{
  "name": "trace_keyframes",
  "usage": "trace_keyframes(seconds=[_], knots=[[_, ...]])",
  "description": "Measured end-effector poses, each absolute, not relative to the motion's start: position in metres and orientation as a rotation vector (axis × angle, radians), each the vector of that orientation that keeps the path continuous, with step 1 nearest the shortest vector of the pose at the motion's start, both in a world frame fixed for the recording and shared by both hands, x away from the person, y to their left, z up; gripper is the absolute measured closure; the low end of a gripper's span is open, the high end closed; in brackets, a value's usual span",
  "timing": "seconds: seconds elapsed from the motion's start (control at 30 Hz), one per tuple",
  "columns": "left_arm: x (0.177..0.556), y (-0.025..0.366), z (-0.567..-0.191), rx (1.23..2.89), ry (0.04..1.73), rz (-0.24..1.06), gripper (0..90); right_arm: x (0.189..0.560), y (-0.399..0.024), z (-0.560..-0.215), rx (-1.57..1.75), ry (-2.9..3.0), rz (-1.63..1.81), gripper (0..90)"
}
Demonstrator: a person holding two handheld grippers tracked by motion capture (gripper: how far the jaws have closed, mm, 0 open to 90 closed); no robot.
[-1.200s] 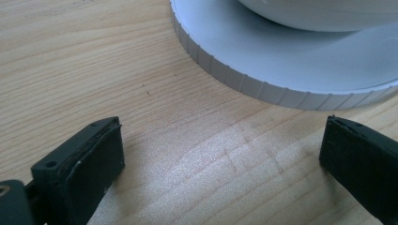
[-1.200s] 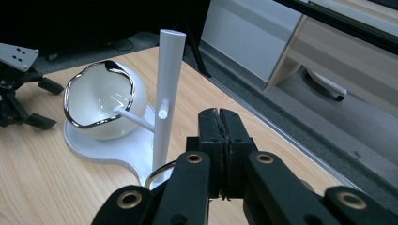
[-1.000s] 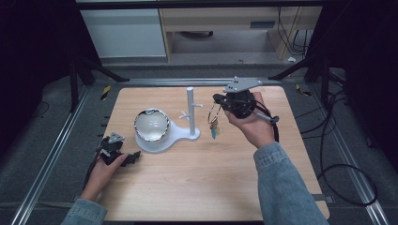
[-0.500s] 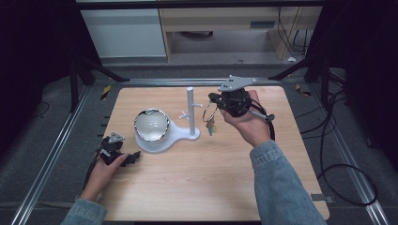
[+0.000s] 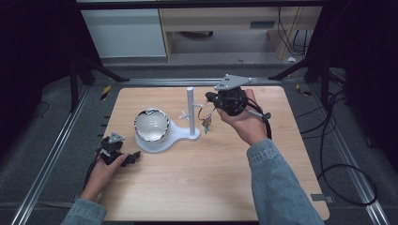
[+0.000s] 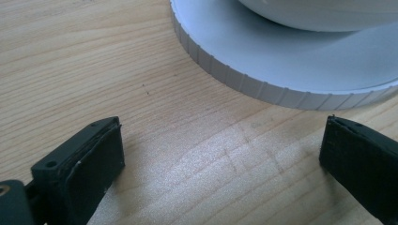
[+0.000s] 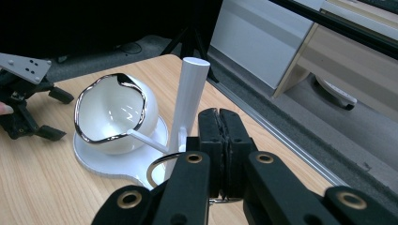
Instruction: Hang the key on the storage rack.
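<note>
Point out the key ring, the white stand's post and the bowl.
key ring (image 5: 205, 112), high view, on the wire loop hanging under the right gripper.
white stand's post (image 7: 190, 98), right gripper view, on the middle of the upright shaft.
bowl (image 5: 151, 124), high view, on its white inside.

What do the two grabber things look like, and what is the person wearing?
Both are black. The right gripper has a grey three-cornered plate on top, brass-coloured rivets on its arms, and a black cable trailing back. The left gripper is black too, with a small grey plate and flat black jaws. The person wears blue denim sleeves.
</note>
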State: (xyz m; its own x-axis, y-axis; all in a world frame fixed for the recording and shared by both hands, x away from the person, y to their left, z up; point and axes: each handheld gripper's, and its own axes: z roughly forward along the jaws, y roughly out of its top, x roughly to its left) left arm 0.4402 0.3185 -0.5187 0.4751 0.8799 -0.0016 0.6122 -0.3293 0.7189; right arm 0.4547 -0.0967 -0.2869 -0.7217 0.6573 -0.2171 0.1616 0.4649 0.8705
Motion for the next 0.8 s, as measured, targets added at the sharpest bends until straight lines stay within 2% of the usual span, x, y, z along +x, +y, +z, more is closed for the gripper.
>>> trace_keyframes(seconds=[0.8], knots=[[0.4402, 0.3185, -0.5187, 2.062, 1.231, 0.520, 0.0, 0.4623, -0.0875, -0.2894, 0.681, 2.187, 1.226, 89.3]])
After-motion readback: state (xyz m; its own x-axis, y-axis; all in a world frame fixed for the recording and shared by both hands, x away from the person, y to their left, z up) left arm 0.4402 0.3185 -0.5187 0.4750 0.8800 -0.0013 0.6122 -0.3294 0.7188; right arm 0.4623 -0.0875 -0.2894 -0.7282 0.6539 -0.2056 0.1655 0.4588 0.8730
